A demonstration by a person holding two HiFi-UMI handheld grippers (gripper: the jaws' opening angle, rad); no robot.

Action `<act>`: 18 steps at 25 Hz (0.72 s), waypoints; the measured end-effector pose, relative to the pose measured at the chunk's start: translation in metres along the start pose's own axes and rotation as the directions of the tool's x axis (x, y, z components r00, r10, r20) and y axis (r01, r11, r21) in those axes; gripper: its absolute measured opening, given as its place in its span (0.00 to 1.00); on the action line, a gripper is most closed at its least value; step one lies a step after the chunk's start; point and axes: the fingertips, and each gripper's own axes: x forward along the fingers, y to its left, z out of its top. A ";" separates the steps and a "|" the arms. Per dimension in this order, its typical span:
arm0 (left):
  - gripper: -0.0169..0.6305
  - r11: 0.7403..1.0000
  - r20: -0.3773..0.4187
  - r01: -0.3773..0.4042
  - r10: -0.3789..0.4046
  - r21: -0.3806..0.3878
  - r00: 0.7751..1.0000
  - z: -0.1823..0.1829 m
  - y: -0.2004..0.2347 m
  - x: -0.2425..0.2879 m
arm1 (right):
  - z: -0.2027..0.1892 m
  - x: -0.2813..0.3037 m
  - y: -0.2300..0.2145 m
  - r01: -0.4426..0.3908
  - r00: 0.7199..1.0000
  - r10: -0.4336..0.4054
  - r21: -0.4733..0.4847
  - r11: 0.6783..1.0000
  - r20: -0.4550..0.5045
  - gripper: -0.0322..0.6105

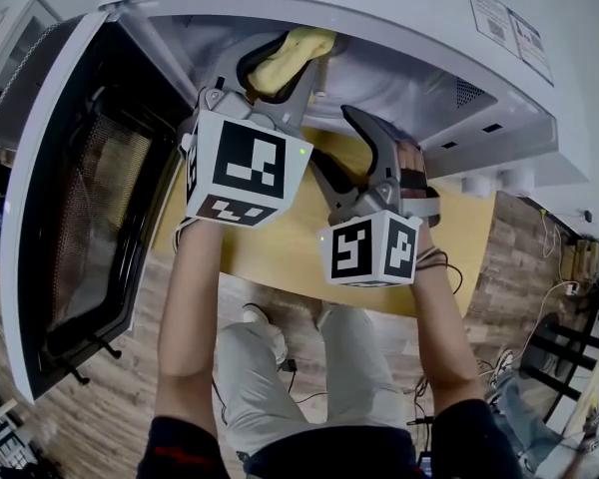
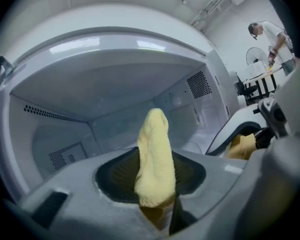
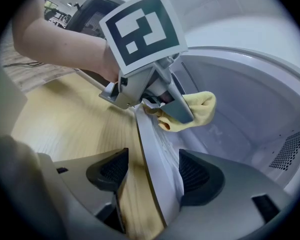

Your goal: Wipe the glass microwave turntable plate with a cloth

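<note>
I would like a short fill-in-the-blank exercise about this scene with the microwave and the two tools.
1. The cloth is coloured ___.
2. The tool that grips it is the ___ one.
3. The microwave door stands ___.
Missing words: yellow; left; open.

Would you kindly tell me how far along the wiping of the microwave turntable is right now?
Done: the white microwave's door is open, and the left gripper is shut on the bunched yellow cloth, held at the cavity mouth. In hand: the right gripper, fingers apart, straddles the cavity's front sill. Left, seemingly: the wiping itself; the glass plate cannot be made out.
</note>
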 end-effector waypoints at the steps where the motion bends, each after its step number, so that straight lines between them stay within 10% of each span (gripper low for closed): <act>1: 0.24 1.000 -0.002 0.012 -0.011 0.002 1.000 -0.001 -0.004 0.001 | 0.000 0.000 0.000 0.000 1.000 0.000 0.000 1.000 -0.001 0.48; 18: 0.24 0.977 -0.017 0.204 -0.204 0.058 0.979 0.005 -0.050 0.017 | 0.001 0.000 0.001 -0.008 1.000 0.008 0.000 1.000 0.008 0.48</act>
